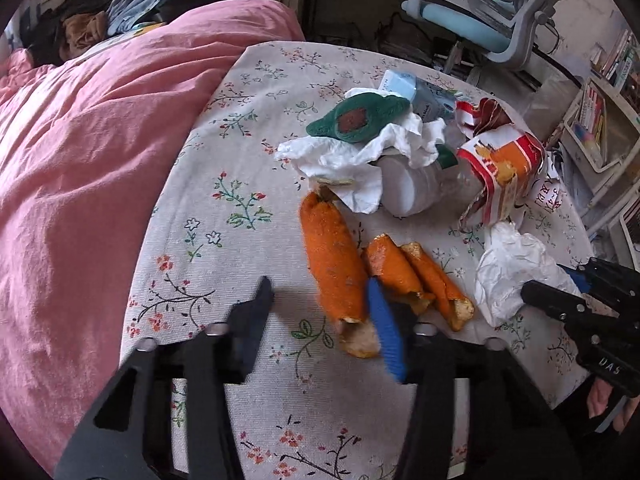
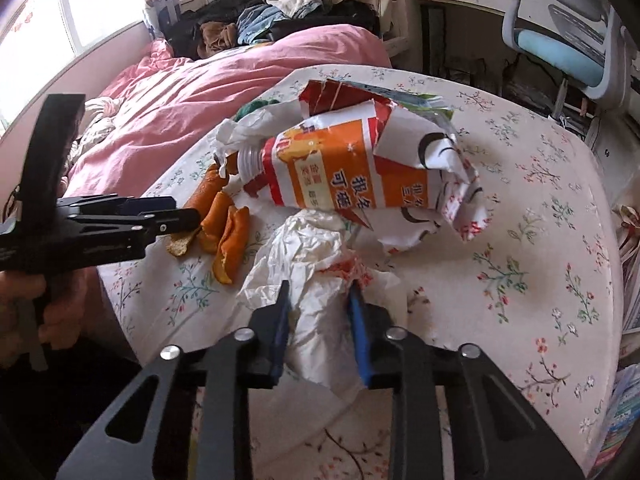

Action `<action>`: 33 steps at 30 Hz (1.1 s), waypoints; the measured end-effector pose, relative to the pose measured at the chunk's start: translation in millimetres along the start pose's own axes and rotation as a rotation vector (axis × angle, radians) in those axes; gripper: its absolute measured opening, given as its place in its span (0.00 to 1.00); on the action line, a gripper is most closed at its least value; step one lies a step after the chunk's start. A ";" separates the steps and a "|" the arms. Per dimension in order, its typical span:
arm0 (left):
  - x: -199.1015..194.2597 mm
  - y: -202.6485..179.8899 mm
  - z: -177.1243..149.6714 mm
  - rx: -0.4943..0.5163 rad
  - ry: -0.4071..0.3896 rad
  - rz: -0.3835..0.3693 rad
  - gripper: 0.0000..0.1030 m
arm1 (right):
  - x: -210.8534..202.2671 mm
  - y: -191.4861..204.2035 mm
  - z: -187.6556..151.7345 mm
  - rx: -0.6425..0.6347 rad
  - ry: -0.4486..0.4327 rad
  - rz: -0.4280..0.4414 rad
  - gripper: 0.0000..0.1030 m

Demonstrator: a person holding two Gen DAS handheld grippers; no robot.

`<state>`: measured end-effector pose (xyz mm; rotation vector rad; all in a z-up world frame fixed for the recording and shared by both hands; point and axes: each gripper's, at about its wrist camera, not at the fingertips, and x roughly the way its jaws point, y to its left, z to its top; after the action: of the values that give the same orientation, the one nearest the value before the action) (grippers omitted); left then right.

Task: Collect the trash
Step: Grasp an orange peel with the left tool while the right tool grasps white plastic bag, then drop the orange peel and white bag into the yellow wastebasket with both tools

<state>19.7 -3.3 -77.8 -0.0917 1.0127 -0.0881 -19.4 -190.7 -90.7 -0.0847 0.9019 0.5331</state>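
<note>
Trash lies on a floral tablecloth [image 1: 224, 240]. My left gripper [image 1: 320, 300] is open, its jaws astride the near end of a long orange peel [image 1: 334, 260]; more orange peels [image 1: 420, 276] lie just right of it. My right gripper [image 2: 318, 312] is open around a crumpled white tissue [image 2: 316, 276], which also shows in the left wrist view [image 1: 512, 268]; whether the pads touch it I cannot tell. Behind stand a torn orange-and-red carton [image 2: 344, 168], white paper [image 1: 360, 156] over a white bottle [image 1: 408, 188], and a green felt piece [image 1: 360, 118].
A pink duvet [image 1: 92, 140] on a bed borders the table on the left, with piled clothes [image 1: 120, 12] behind. A blue-grey office chair [image 1: 500, 12] stands beyond the table. Shelves with books [image 1: 600, 120] are at the right. A blue-white pack [image 1: 420, 92] lies behind the paper.
</note>
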 end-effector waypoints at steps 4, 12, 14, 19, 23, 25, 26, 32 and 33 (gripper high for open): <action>-6.8 8.2 -1.2 -0.033 0.003 -0.018 0.19 | -6.3 -6.4 -4.2 0.020 0.000 0.035 0.21; -46.6 23.4 -18.4 -0.081 -0.039 -0.065 0.17 | -38.9 -5.0 -14.7 0.080 -0.056 0.147 0.19; -55.4 24.2 -28.1 -0.085 -0.046 -0.063 0.17 | -45.9 1.0 -21.8 0.073 -0.054 0.173 0.19; -78.6 19.0 -61.2 -0.067 -0.060 -0.087 0.17 | -56.6 27.3 -42.0 -0.002 -0.022 0.229 0.19; -95.6 0.5 -83.7 0.012 -0.084 -0.102 0.17 | -71.9 59.2 -71.3 -0.090 0.027 0.316 0.19; -100.0 -9.1 -92.3 0.045 -0.086 -0.121 0.17 | -74.1 72.5 -88.0 -0.140 0.078 0.328 0.19; -101.8 -14.3 -97.5 0.063 -0.081 -0.131 0.17 | -73.1 80.6 -98.2 -0.171 0.117 0.327 0.19; -105.4 -41.8 -135.4 0.139 -0.014 -0.187 0.17 | -55.0 106.2 -131.0 -0.243 0.259 0.280 0.41; -104.5 -46.4 -144.2 0.143 0.012 -0.199 0.17 | -56.6 102.1 -130.2 -0.220 0.242 0.260 0.45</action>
<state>-159.3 -42.4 -60.2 -0.0607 1.0045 -0.3425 -190.5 -162.7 -113.7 -0.2377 1.0955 0.8774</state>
